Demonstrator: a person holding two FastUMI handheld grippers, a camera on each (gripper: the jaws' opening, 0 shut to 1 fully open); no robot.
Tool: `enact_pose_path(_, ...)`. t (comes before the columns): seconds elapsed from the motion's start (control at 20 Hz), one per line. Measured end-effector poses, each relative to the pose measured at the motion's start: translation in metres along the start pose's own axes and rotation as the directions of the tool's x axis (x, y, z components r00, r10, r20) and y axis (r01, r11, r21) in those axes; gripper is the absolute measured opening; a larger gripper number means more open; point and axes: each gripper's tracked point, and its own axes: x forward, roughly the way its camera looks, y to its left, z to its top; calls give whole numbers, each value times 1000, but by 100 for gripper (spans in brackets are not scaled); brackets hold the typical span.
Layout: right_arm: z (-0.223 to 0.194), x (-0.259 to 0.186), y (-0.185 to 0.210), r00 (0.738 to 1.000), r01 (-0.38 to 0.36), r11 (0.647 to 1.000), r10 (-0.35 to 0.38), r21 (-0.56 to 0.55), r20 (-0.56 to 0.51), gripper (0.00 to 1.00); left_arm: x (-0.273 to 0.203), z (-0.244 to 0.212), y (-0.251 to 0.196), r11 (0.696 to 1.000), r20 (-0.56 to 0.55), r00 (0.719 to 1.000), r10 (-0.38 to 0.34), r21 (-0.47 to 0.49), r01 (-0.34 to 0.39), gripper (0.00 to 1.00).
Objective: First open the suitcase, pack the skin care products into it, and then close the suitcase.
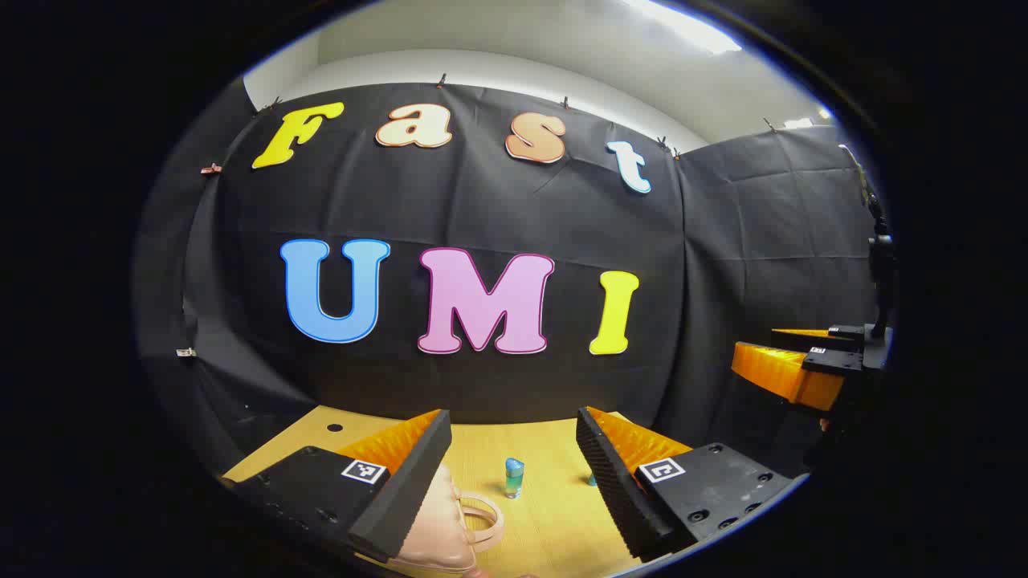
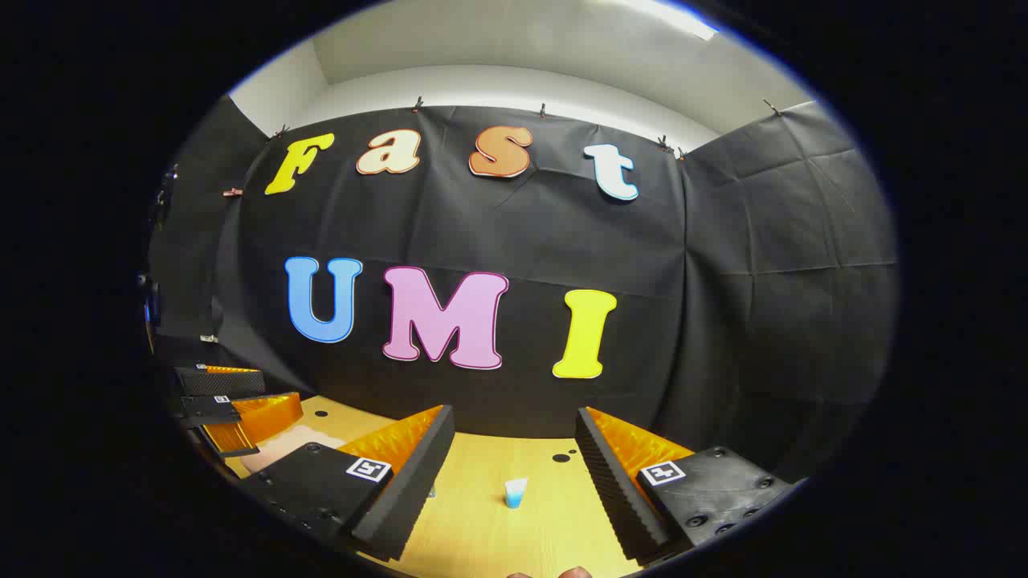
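My left gripper (image 1: 514,425) is open and holds nothing above the wooden table (image 1: 554,522). A pink suitcase (image 1: 442,526) with a looped handle lies shut just under its left finger. A small blue-green skin care tube (image 1: 514,478) stands upright on the table between the fingers, farther off. A teal item (image 1: 592,479) peeks out beside the right finger. My right gripper (image 2: 515,417) is open and holds nothing, with a white and blue tube (image 2: 515,492) standing ahead of it. The suitcase (image 2: 281,445) lies at its far left, below the left gripper (image 2: 233,401).
The right gripper (image 1: 791,373) hovers at the right edge of the left gripper view. The table (image 2: 482,530) has small dark holes (image 2: 560,457) near the black cloth wall behind it. A person's fingertips (image 2: 554,573) show at the bottom edge.
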Motion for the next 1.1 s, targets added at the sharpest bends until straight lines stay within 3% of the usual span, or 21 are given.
enact_pose_path(0.2,0,1,-5,1000,10,1000,-10,-13,3,97,2,-7,-10,1000,-21,999,-30,-5,30,98)
enact_pose_path(0.6,-5,4,-4,1000,6,1000,-7,-24,-7,96,3,9,3,1000,17,1000,10,-30,-9,98)
enact_pose_path(0.8,-7,5,1,1000,-3,1000,3,-30,-9,96,1,13,2,997,32,999,-17,-81,20,98)
enact_pose_path(1.1,-9,7,7,1000,-13,1000,13,-27,-7,96,3,-11,-2,999,-33,999,-43,-25,42,98)
